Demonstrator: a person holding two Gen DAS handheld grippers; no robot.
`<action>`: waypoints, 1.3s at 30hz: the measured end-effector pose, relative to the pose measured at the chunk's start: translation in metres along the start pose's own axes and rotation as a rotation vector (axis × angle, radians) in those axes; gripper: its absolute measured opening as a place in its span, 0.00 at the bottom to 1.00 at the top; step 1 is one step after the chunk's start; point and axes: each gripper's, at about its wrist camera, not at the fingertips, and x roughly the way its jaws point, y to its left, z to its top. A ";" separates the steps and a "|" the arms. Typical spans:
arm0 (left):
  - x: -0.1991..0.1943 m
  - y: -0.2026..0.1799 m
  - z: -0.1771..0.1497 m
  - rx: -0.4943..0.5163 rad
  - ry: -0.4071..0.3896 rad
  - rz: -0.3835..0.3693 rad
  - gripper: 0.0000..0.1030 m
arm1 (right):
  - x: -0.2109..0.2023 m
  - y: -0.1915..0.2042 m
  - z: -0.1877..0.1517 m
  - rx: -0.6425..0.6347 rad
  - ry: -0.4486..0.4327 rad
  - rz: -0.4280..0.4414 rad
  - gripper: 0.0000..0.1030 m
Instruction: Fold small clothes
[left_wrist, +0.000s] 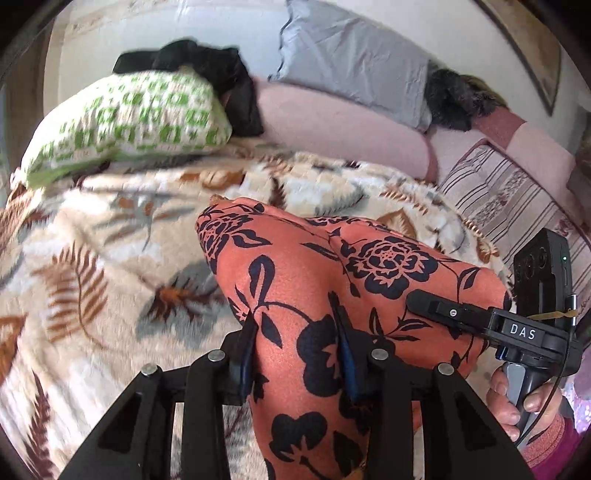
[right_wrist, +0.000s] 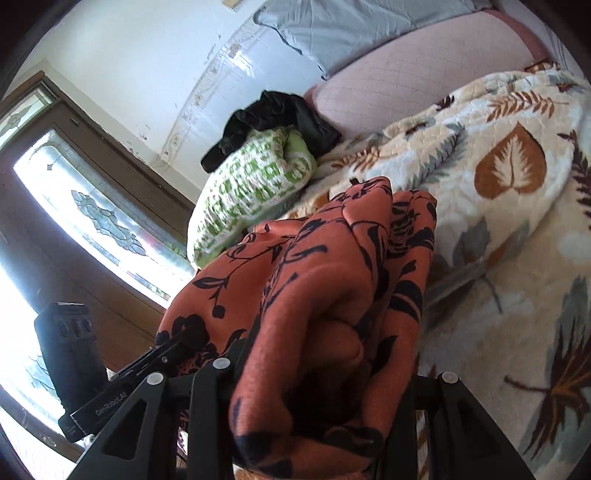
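Both grippers are gripping an orange floral garment (left_wrist: 314, 280), lifting it above the leaf-patterned blanket (left_wrist: 92, 236) at the centre of each frame; the left gripper (left_wrist: 297, 354) is pinching a broad fold between narrowed jaws, low in the left wrist view; the right gripper (right_wrist: 314, 373) is clamping a thick bunch of cloth, low centre in its own view. To fold well, the hands probably should be keeping the edge taut and level, laying it flat onto clear blanket, away from the green-checked pillow (left_wrist: 125, 118).
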 end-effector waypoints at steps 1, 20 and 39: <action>0.014 0.008 -0.010 -0.027 0.061 0.019 0.41 | 0.011 -0.006 -0.009 0.017 0.049 -0.022 0.38; -0.121 -0.022 -0.013 -0.009 -0.199 0.261 0.83 | -0.135 0.027 -0.028 -0.075 -0.149 -0.301 0.61; -0.301 -0.155 -0.021 0.309 -0.577 0.279 1.00 | -0.292 0.204 -0.056 -0.402 -0.613 -0.302 0.74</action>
